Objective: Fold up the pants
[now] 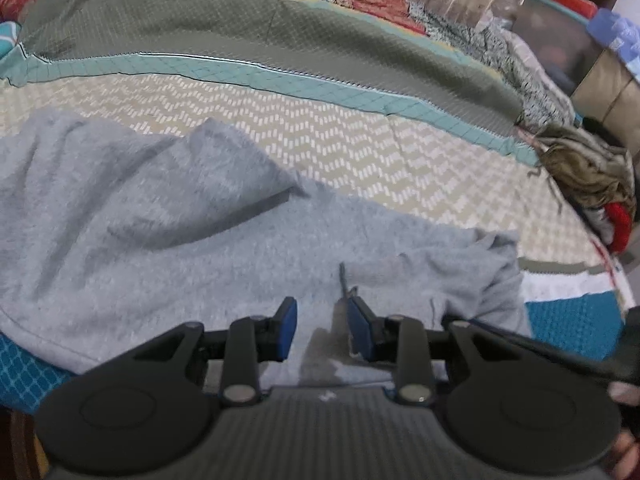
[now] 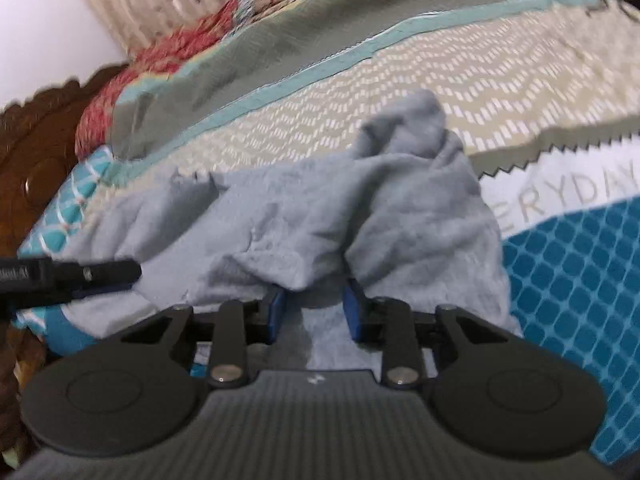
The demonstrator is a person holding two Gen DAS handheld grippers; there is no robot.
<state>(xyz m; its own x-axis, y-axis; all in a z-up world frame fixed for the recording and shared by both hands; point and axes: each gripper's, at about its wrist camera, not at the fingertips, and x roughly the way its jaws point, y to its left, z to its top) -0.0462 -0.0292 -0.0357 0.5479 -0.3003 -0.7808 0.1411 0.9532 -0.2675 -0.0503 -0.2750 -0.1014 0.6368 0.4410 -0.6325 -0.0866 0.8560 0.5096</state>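
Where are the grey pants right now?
The grey pants lie rumpled on the zigzag-patterned bedspread, right ahead of both grippers in both wrist views.

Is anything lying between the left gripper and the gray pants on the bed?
Nothing visible. The left gripper hangs with its jaws apart right over the gray pants, with only bare gray fabric showing between and beyond them.

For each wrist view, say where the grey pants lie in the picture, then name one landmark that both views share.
Left wrist view: the grey pants fill the left and centre, bunching toward the lower right.
Right wrist view: the grey pants sit mid-frame, heaped just beyond the fingers.
Shared landmark: the beige zigzag bedspread behind the pants.
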